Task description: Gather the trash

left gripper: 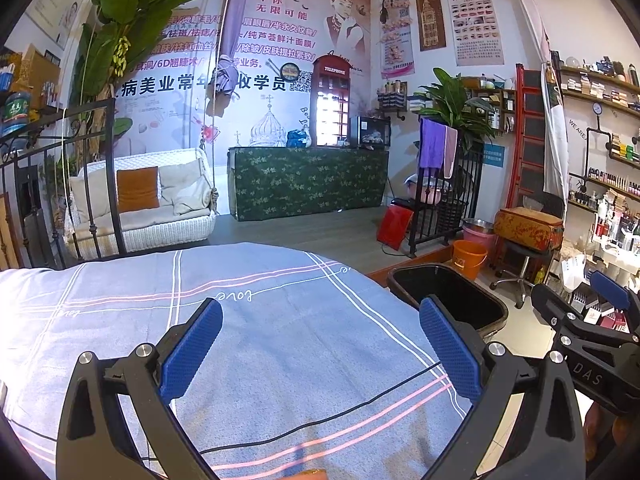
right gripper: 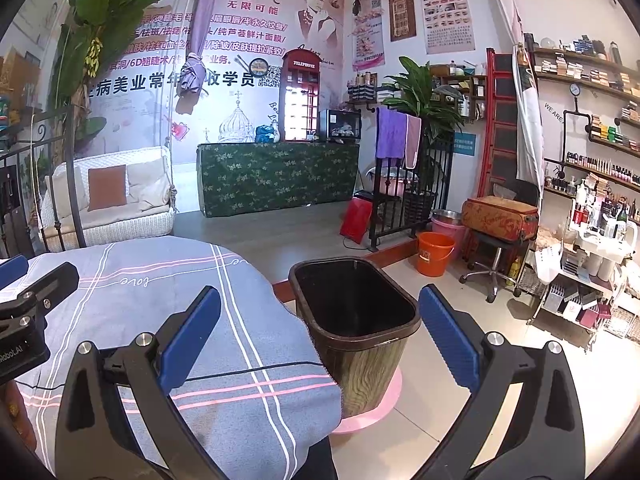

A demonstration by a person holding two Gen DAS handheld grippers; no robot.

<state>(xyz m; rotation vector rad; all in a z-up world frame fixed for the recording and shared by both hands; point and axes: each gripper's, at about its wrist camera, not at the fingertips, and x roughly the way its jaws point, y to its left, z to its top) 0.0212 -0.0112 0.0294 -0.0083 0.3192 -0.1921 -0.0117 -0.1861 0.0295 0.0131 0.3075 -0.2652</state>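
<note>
**Salon room, both tools empty above the cloth**

A blue-grey striped cloth point(left gripper: 256, 344) covers the surface. The left hand-held gripper point(left gripper: 320, 354) hangs over it, fingers spread, empty. The right hand-held gripper point(right gripper: 320, 350) is spread too, beside the wood-grain trash bin point(right gripper: 372, 372) on the floor.

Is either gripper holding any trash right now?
No. The left gripper and right gripper are both open with nothing between their fingers.

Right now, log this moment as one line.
left tongs: open, empty, over bedsheet | right tongs: open, empty | bin: upright beside bed, looks empty | trash: none visible
</note>
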